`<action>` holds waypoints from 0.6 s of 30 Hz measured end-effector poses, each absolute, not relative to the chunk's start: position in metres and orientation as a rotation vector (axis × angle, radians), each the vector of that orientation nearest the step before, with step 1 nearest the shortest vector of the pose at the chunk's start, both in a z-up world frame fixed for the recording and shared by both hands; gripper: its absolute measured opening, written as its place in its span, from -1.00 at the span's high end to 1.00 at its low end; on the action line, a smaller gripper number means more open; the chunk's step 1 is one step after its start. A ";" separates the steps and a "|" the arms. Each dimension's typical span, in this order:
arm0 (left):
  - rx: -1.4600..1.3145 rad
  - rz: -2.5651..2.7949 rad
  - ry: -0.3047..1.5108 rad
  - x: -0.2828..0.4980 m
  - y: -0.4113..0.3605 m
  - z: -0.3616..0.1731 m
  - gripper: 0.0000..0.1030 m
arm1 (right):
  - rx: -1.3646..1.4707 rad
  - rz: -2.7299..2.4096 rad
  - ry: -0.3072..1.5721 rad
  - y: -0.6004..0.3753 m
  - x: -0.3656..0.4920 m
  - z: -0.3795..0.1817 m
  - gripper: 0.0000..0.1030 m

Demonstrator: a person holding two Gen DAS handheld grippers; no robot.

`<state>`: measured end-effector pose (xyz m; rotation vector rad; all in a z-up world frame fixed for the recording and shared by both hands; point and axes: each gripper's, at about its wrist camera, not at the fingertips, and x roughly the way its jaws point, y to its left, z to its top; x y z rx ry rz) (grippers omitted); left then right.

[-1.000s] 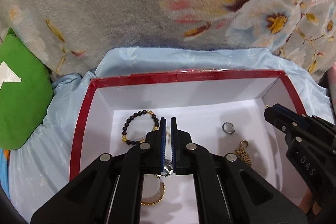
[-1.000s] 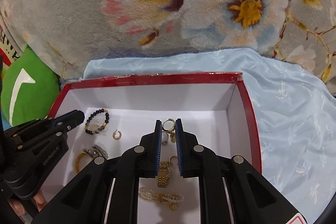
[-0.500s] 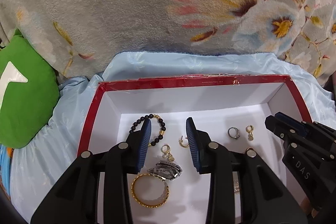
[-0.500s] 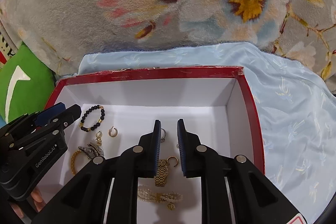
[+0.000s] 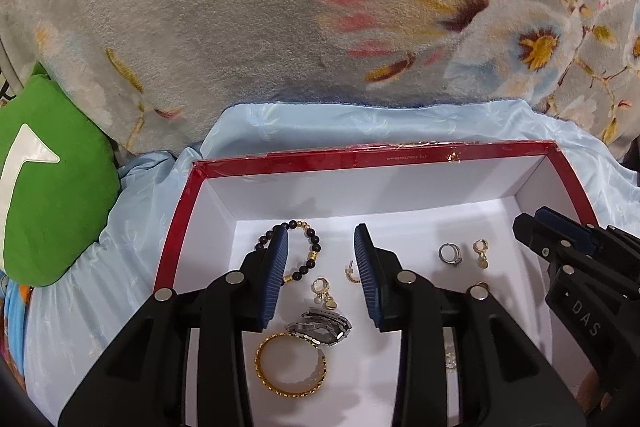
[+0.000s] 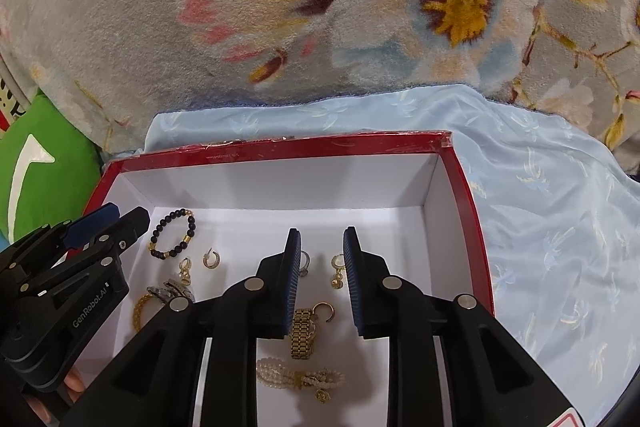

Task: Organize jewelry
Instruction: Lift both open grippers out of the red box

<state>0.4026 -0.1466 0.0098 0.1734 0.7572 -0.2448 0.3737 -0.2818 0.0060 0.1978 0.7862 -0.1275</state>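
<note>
We see both views evenly and brightly lit from above, in sharp focus. The white box floor carries soft shadows, the red rim a faint glare. Fisheye distortion bends edges; corners go black.

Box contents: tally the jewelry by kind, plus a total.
Bracelets: 4: black bead bracelet, gold bangle, gold link band, pearl bracelet
Earrings: 4: dangle earring, second dangle earring, hoop earring, second hoop earring
Rings: 1: silver ring
Watches: 1: silver watch
Total: 10
</note>
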 end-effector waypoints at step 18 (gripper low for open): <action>0.188 -0.228 0.761 0.403 -0.146 0.011 0.36 | 0.189 -0.135 0.787 -0.281 0.373 0.007 0.53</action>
